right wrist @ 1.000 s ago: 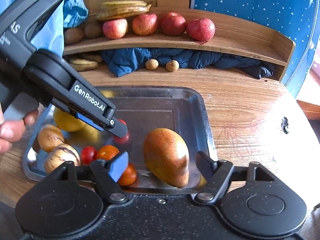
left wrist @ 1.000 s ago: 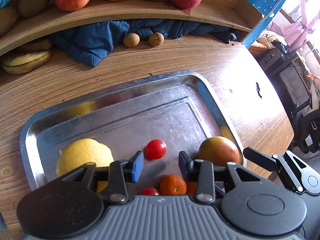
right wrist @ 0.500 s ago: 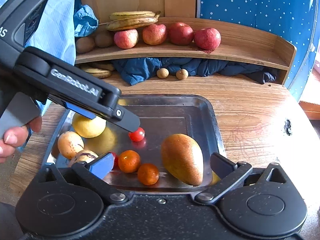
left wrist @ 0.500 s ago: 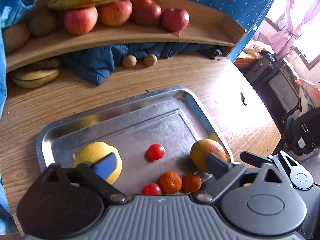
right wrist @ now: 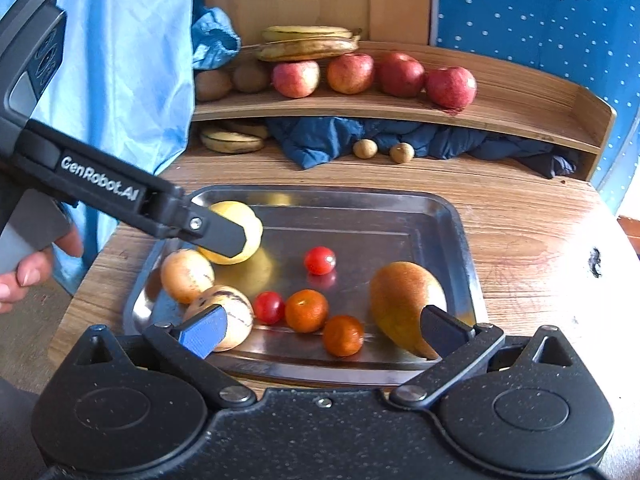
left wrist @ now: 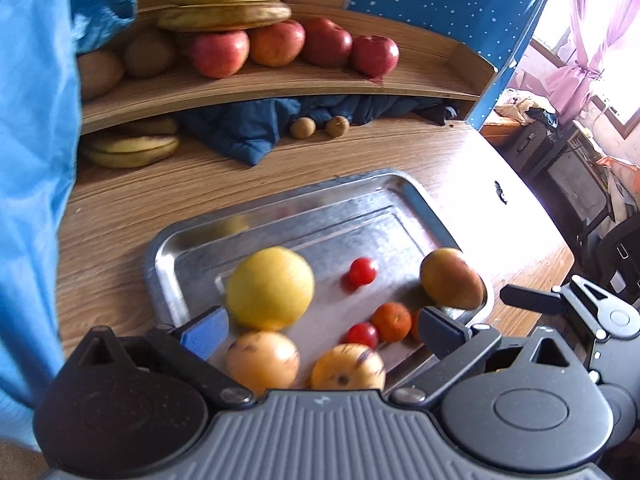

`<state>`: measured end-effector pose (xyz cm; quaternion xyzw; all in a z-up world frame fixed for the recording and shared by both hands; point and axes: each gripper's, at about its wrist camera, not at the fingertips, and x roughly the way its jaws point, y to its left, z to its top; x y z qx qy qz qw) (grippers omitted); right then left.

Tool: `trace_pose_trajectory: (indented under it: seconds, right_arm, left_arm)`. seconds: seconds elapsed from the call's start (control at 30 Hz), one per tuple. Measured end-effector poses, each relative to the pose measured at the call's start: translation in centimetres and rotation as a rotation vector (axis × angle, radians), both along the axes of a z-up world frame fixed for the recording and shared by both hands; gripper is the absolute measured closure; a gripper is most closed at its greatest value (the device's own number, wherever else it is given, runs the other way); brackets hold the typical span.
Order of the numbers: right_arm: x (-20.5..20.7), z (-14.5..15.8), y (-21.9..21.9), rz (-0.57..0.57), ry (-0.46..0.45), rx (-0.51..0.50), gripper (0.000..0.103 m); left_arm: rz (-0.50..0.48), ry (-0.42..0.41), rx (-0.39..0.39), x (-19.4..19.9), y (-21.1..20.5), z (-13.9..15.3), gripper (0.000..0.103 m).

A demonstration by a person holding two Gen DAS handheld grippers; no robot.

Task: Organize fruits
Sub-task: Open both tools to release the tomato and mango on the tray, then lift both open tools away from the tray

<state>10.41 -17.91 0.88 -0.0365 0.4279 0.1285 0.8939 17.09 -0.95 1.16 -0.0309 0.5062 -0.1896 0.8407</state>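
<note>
Yellow citrus (left wrist: 270, 288) is sitting at the tray's (right wrist: 460, 216) left-rear corner, w/ left gripper (left wrist: 320, 326) hovering spread wide over it, prob. lining up a grab. Right gripper (right wrist: 320, 330) is waiting at the near rim, fingers apart, empty, facing mango (right wrist: 404, 300) & tangerines (right wrist: 306, 310).

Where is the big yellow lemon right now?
The lemon sits in the far-left part of the metal tray in the right wrist view, just behind a pale striped fruit, with the left gripper in front of it.
</note>
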Motion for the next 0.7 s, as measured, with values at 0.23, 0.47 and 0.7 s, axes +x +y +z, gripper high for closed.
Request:
trace_pose_trajectory:
  seconds: [0.23, 0.47, 0.7]
  right_arm:
    - [-0.4, -0.2, 1.4, 0.068, 0.017, -0.006, 0.001]
    - [-0.6, -0.8, 2.0, 0.088, 0.046, -0.022, 0.001]
    - [-0.8, -1.4, 2.1, 0.072, 0.076, -0.069, 0.001]
  left_arm:
    - [0.029, 0.022, -0.056, -1.4, 3.3, -0.6, 0.001]
    - [-0.051, -0.008, 0.027, -3.2, 4.1, -1.4, 0.001]
    - [-0.174, -0.032, 0.110, -5.3, 2.9, -2.0, 0.001]
